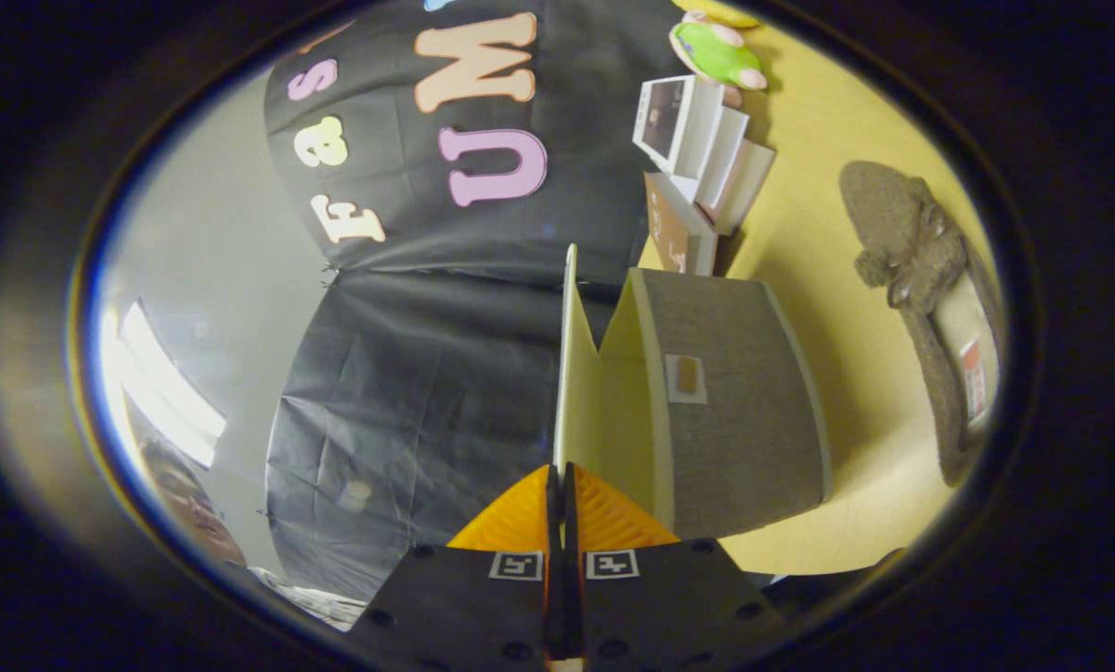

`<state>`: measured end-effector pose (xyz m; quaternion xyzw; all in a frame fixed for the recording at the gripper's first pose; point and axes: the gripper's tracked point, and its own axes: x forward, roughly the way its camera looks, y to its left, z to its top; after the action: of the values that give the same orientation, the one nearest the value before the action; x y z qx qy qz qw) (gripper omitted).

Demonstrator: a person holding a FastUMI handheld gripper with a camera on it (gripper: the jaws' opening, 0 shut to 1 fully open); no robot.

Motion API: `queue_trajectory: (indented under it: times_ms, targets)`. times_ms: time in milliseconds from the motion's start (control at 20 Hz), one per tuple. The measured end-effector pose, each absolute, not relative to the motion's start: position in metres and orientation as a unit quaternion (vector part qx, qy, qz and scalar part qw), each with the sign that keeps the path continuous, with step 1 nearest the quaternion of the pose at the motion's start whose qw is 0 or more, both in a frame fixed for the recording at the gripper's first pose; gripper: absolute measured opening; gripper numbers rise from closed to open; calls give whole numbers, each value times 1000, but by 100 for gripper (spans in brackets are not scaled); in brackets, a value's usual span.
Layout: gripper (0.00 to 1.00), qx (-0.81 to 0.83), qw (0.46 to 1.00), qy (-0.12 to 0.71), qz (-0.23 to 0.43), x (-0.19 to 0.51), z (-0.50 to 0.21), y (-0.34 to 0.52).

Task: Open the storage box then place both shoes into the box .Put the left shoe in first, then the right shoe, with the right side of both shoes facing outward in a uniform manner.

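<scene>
Tongs (560, 485) pinch the raised lid (569, 373) of the storage box (734, 401), slipper (940, 308) lying beyond.

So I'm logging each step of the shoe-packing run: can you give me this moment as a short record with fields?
stage: opening the box, no shoe inside yet
gripper: fingers shut on the lid's thin edge
lid: pale, swung up, seen edge-on between the fingers
storage box: grey fabric, just ahead of the fingers on the wooden table
shoe: grey-brown slipper lying beyond the box, apart from it
other items: small white boxes and a green soft toy behind the box
</scene>
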<state>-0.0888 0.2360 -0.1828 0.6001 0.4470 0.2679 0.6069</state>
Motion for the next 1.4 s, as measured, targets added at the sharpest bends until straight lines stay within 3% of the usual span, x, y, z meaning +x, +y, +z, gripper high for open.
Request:
queue_trajectory:
  times_ms: [700, 1400]
  targets:
    - [3, 515, 658, 406, 370, -89, -95, 363]
    - [3, 385, 686, 420, 453, -118, -115, 527]
